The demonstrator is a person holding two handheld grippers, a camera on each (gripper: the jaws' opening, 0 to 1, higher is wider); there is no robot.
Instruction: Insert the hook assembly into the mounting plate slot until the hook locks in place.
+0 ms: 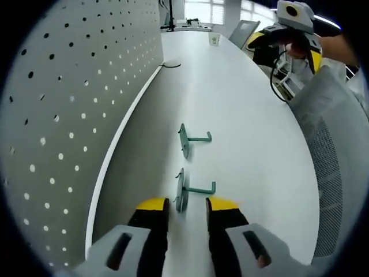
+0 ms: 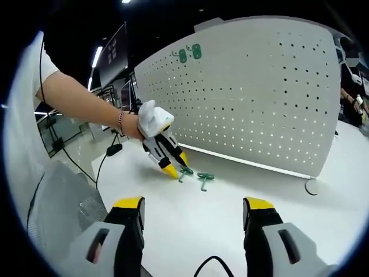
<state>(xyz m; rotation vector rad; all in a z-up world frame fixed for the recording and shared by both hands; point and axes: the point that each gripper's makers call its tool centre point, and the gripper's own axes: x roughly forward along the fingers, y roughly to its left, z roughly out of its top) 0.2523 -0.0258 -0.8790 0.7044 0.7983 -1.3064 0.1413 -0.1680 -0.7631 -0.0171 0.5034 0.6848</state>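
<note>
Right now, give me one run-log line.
left gripper: open, straddling near hook | far hook: on table | right gripper: open, empty

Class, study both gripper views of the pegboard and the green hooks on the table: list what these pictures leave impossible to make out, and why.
- Near hook: left gripper view shows its plate edge-on between the left gripper jaws; contact unclear.
- Far hook: tiny in right gripper view; back pegs unreadable.
- Two green items high on the pegboard: too small to identify.
- Pegboard: cut off by the picture's edge in the left gripper view.
- Cup: too distant to make out.
</note>
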